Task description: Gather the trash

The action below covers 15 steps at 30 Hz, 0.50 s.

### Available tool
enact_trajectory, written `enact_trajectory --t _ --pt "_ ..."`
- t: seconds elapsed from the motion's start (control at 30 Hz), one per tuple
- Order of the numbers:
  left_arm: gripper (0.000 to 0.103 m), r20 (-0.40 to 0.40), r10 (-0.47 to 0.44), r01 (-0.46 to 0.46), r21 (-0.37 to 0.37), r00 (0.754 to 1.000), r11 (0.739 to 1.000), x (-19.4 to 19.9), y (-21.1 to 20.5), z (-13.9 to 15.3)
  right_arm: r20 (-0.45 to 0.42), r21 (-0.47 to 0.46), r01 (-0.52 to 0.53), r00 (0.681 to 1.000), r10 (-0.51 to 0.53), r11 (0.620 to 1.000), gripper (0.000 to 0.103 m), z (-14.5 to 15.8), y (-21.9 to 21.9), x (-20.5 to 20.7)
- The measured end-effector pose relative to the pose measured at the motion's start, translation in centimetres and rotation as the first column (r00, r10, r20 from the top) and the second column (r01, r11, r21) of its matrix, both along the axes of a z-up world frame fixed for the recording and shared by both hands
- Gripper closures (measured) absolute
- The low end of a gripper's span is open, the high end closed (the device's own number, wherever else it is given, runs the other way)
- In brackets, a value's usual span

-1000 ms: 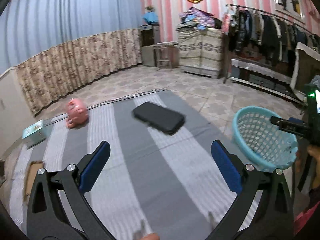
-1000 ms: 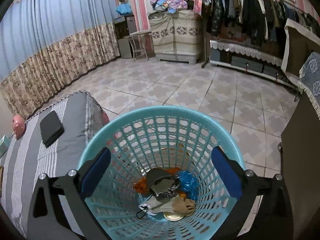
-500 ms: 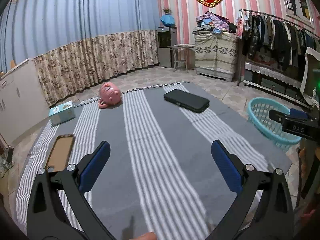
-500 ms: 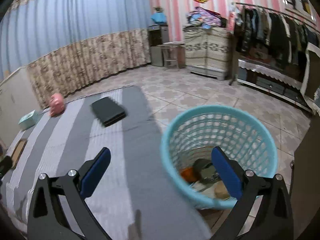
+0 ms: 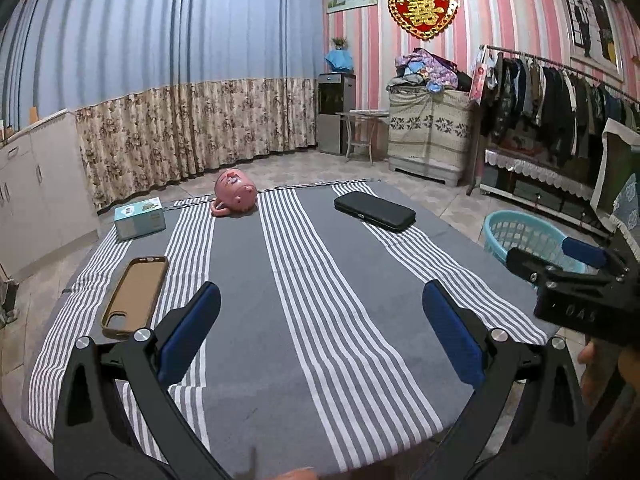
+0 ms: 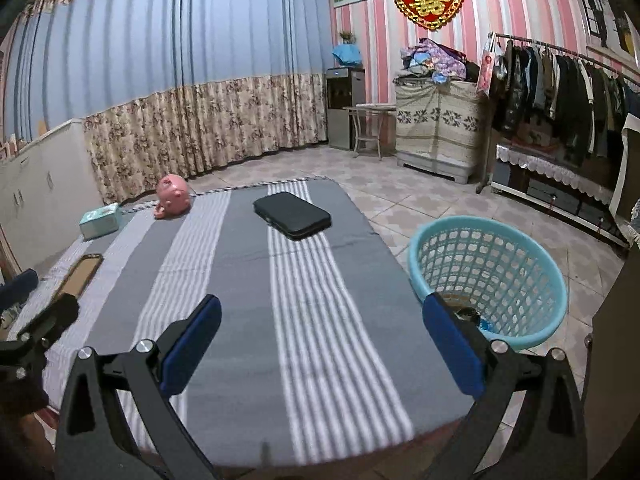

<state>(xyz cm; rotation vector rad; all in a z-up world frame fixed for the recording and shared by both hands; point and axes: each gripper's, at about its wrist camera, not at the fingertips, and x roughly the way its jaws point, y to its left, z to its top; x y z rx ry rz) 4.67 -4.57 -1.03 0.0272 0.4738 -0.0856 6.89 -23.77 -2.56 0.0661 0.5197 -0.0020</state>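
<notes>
On the far left of the striped gray-and-white cloth covering the tabletop [image 5: 320, 320] we see a teal tissue box [image 5: 139, 217] near the back edge, and closer to us a brown phone case [image 5: 135, 296] lying flat with its hollow side up. Our left gripper [image 5: 320, 336] hovers over the near part of the cloth with its blue-padded fingers [image 5: 188, 332] spread wide apart and nothing between them. Behind it, toward the far edge, a pink piggy bank [image 5: 235, 193] lies tipped on its side, and to the right of that a black flat case [image 5: 374, 211] rests on the cloth, well apart from the other things. Further right, off the tabletop's right edge and standing on the tiled floor, is the light blue plastic basket [image 6: 488, 280]; in the right wrist view we can make out some trash [image 6: 474, 318] in its bottom, partly hidden by our right gripper's pad, too little showing to tell what the pieces are. Our right gripper [image 6: 320, 348] hangs over the near right part of the cloth, just beside the basket, its fingers [image 6: 454, 350] likewise held wide apart and empty. In the left wrist view its black frame shows at the right edge, in front of the basket's rim.
</notes>
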Motion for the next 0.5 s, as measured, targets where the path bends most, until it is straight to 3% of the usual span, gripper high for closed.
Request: enact_trajectory --t 0.5 --pt "0.005 0.069 0.012 -0.013 0.003 0.998 1.000 -2.7 1.7 1.7 0.093 -0.012 -0.024 0.995 0.025 1.000 0.005 2.3 2.7 -3.4"
